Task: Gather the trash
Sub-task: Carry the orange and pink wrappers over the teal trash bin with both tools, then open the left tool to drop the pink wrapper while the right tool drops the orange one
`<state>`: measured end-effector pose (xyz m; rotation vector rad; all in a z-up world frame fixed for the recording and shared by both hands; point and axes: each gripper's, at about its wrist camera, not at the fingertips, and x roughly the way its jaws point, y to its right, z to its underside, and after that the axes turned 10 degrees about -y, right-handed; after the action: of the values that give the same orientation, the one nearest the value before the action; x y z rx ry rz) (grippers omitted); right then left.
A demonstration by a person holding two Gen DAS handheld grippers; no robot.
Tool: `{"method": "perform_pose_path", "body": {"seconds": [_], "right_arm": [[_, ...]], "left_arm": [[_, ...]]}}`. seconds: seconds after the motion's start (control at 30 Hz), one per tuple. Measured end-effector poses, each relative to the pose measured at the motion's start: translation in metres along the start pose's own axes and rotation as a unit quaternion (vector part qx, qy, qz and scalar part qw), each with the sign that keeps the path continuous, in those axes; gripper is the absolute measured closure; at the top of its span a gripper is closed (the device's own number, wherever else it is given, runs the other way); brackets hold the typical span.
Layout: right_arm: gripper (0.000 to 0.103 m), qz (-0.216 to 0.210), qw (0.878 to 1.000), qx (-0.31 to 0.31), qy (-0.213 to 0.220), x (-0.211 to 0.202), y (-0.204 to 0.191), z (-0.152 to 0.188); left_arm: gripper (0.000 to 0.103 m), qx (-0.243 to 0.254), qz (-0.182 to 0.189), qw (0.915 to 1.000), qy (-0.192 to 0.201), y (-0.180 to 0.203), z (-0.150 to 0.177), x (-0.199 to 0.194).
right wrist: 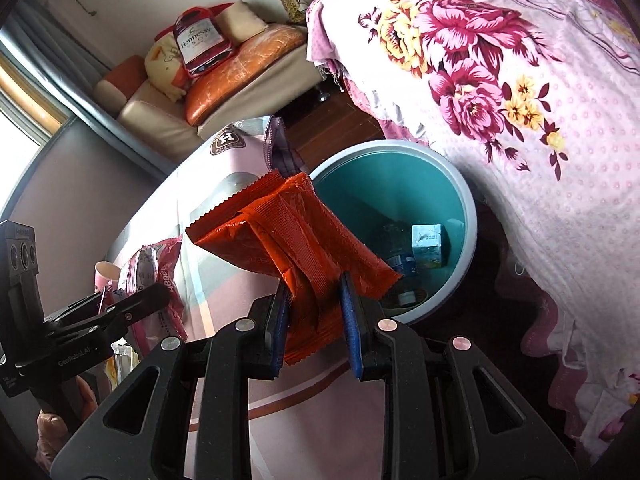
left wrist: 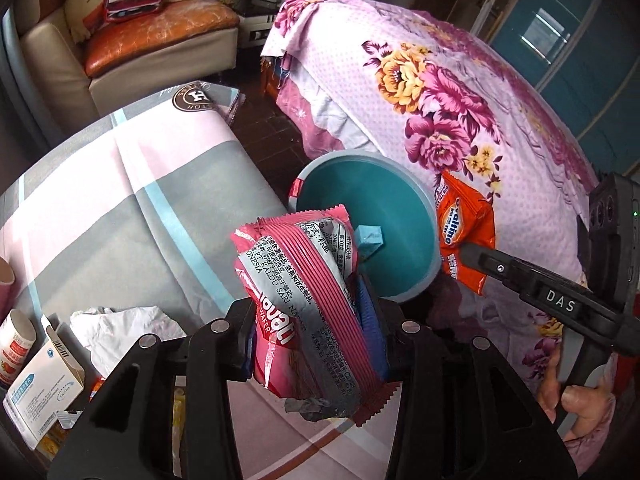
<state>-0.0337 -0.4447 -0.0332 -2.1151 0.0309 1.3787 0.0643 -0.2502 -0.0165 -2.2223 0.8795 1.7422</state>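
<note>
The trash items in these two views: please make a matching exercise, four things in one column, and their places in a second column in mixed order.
Things:
1. pink wafer wrapper
2. orange Ovaltine packet
3. light blue carton
4. crumpled white tissue

Places:
A. inside the teal bin
B. on the checked cloth
C. in the right gripper
D. in the left gripper

Pairs: 1-D, 2-C, 3-A, 4-B

Pink wafer wrapper (left wrist: 304,300), crinkled with a grey printed back, sits upright between blue pads, its top edge just in front of the teal bin's (left wrist: 420,248) rim. The orange Ovaltine sachet (right wrist: 292,236) is creased and folded, pinched at its lower part, tilted over the bin's near edge. Down inside the bin lies a small light-blue carton (right wrist: 430,246) plus a bottle.
</note>
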Motion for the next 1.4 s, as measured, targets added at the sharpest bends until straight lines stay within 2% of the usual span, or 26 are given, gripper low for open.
{"method": "perform_pose_path", "body": {"seconds": [0.4, 0.77, 0.83, 0.9, 0.97, 1.1, 1.4], "right_arm": [[0.08, 0.039, 0.999, 0.015, -0.013, 0.025, 0.025, -0.023], [0.08, 0.063, 0.997, 0.029, -0.015, 0.034, 0.038, -0.043], [0.08, 0.066, 0.997, 0.031, -0.015, 0.034, 0.039, -0.046], [0.08, 0.069, 0.997, 0.03, -0.017, 0.036, 0.038, -0.047], [0.08, 0.07, 0.997, 0.028, -0.02, 0.039, 0.037, -0.049], [0.08, 0.068, 0.997, 0.026, -0.024, 0.045, 0.032, -0.05], [0.08, 0.071, 0.997, 0.02, -0.033, 0.054, 0.019, -0.049]], "left_arm": [[0.059, 0.016, 0.007, 0.9996, -0.02, 0.024, -0.045, 0.048], [0.057, 0.037, 0.013, 0.9986, -0.036, 0.04, -0.066, 0.081], [0.052, 0.039, 0.013, 0.9985, -0.037, 0.041, -0.068, 0.084], [0.031, 0.037, 0.011, 0.9987, -0.034, 0.04, -0.069, 0.085], [0.02, 0.034, 0.004, 0.9991, -0.026, 0.039, -0.069, 0.083], [0.013, 0.027, 0.0, 0.9991, -0.032, 0.031, -0.067, 0.083], [0.011, 0.002, 0.0, 0.9991, -0.041, 0.005, -0.049, 0.078]]}}
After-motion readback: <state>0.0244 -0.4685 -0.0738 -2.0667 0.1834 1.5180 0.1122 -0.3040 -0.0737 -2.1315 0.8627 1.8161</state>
